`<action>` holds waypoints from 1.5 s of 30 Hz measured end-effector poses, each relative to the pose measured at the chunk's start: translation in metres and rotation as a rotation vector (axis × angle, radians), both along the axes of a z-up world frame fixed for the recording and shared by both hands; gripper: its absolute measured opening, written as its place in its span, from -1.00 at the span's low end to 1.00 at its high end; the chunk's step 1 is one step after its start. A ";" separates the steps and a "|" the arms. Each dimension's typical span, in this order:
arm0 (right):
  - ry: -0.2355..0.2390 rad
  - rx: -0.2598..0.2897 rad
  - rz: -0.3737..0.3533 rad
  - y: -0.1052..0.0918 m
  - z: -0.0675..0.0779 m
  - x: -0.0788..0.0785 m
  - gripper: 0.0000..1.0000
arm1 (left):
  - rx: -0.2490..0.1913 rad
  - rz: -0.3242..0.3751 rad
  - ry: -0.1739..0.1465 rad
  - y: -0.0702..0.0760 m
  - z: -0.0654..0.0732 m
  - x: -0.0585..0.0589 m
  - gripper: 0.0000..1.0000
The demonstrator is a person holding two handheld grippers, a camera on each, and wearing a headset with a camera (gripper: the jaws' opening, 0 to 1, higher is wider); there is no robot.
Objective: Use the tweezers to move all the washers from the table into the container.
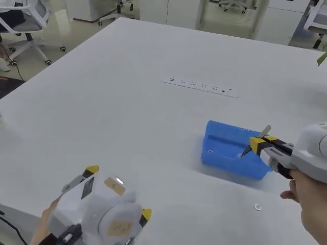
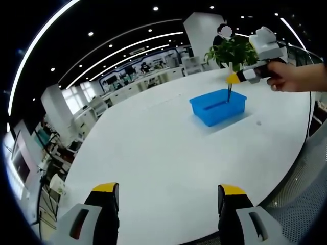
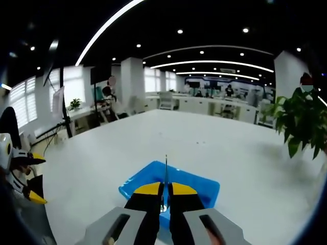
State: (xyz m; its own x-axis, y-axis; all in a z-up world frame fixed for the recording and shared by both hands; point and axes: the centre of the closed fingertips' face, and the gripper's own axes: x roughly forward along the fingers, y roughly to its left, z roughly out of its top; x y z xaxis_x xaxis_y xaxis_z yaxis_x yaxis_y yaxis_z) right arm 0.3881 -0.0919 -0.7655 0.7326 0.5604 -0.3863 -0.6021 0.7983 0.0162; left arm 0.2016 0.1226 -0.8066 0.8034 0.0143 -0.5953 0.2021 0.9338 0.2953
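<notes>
Open-plan office: swivel chairs (image 1: pixel 24 23), rows of desks (image 3: pixel 204 104), ceiling spotlights (image 3: pixel 180 31) (plus a potted plant (image 3: pixel 299 122)).

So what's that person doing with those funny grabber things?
A person holds a gripper in each hand at a white table. The right gripper is shut on a pair of tweezers, and their tip points down into the blue container. One small washer lies on the table near the container, not yet moved. The left gripper is open and holds nothing, off to the side.
</notes>
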 end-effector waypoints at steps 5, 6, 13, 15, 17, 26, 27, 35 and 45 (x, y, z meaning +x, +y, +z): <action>0.018 -0.009 0.000 0.001 -0.010 0.004 -0.97 | 0.002 -0.001 0.004 0.000 0.000 -0.001 0.61; 0.020 -0.009 0.000 0.002 -0.012 0.004 -0.97 | 0.001 -0.001 0.004 0.000 0.000 0.000 0.61; 0.058 -0.014 0.002 0.008 -0.029 0.006 -0.97 | 0.004 0.000 0.009 0.000 -0.002 0.000 0.60; 0.068 -0.016 0.001 0.010 -0.033 0.005 -0.97 | 0.005 0.001 0.009 0.000 -0.003 0.001 0.60; 0.074 -0.016 0.000 0.011 -0.037 0.005 -0.97 | 0.005 0.003 0.009 0.000 -0.003 0.001 0.60; 0.071 -0.030 0.009 0.015 -0.041 0.005 -0.97 | 0.006 0.007 0.013 0.001 -0.005 0.001 0.57; 0.070 -0.033 0.010 0.015 -0.041 0.005 -0.97 | 0.006 0.007 0.012 0.001 -0.004 0.002 0.56; 0.073 -0.038 0.009 0.013 -0.041 0.004 -0.96 | 0.003 0.006 0.006 0.001 -0.004 0.002 0.55; 0.048 -0.037 0.021 0.011 -0.031 0.001 -0.96 | 0.005 0.004 0.007 0.002 -0.004 0.002 0.55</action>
